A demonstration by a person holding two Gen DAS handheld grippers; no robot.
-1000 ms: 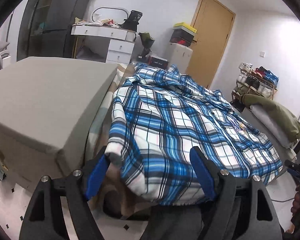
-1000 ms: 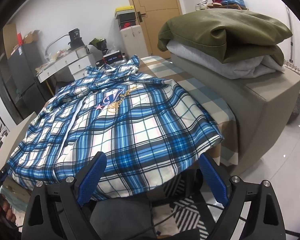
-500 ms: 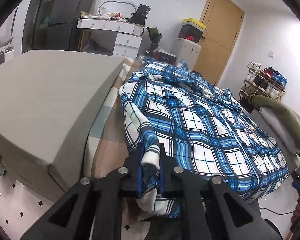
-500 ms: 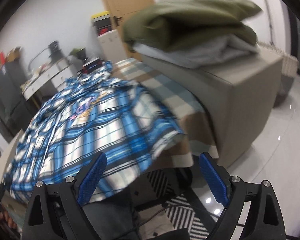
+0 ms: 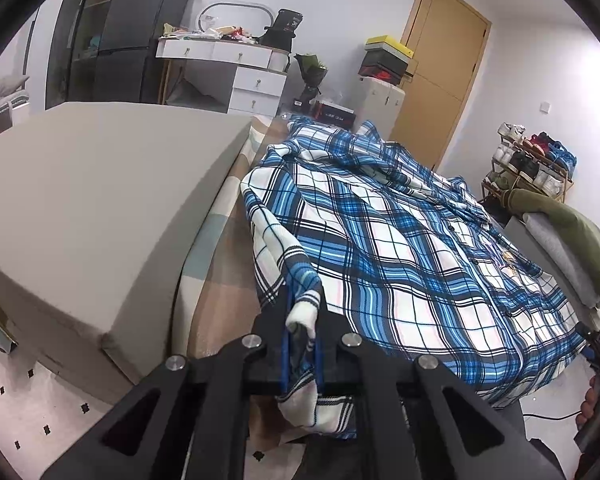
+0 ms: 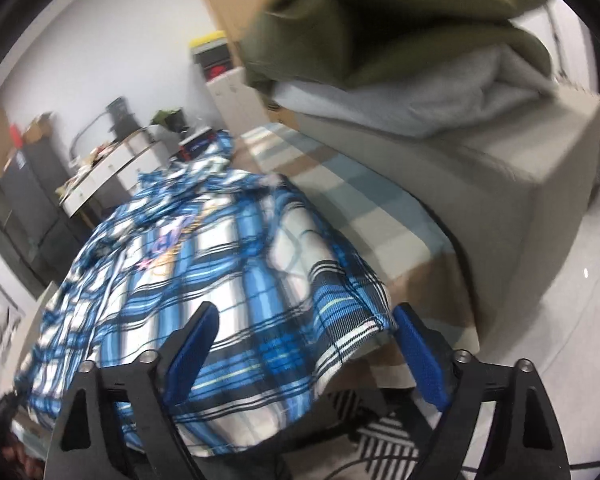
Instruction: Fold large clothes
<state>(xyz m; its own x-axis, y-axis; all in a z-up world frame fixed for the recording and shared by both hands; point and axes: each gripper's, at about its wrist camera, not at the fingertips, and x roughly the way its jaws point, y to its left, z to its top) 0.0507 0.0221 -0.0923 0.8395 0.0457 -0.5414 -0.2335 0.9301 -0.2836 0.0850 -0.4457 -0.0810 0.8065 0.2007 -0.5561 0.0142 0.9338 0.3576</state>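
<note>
Right wrist view: the right gripper [image 6: 304,352], jaws closing, straddles the shirt's [image 6: 228,280] near hem corner; the left gripper [image 5: 302,336] pinches the opposite corner.

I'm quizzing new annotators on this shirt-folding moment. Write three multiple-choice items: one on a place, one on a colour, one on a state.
1. Where does the olive garment lie?
A. on the grey folded garment
B. on the floor
C. on the plaid shirt

2. The shirt's plaid is mainly:
A. red and black
B. blue and white
C. green and yellow

3. The left gripper is:
A. wide open
B. shut on nothing
C. shut on the shirt's hem

Answers:
1 A: olive garment tops the grey folded garment.
2 B: plaid shirt.
3 C: left gripper pinches cloth.
</note>
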